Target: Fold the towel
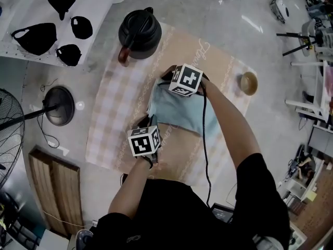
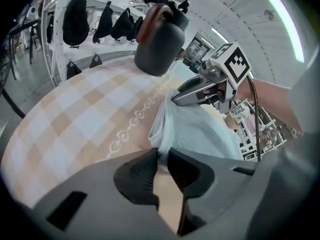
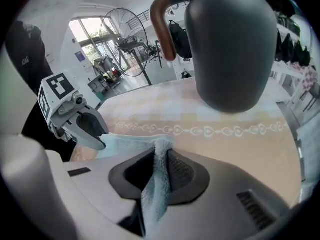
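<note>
1. A round table under a checked beige and white cloth fills the middle of the head view.
2. A white rack hung with black bags stands beyond the table's far left side.
3. A floor fan stands on the floor to the left of the table.
4. The light blue towel lies in the middle of the cloth, mostly flat. Its left edge is raised where the two claws hold it.
5. A dark jug with a brown handle stands upright on the far part of the cloth, beyond the towel and apart from it.
6. The right claw is at the towel's far left corner. Its jaws are nearly closed, pinching a bunched fold of towel that runs up between the pads.
7. The left claw is at the towel's near left corner. Its jaws are drawn in to a narrow gap and grip the thin corner of the towel there.
8. A small tan bowl sits near the right rim of the cloth, well apart from the towel.
</note>
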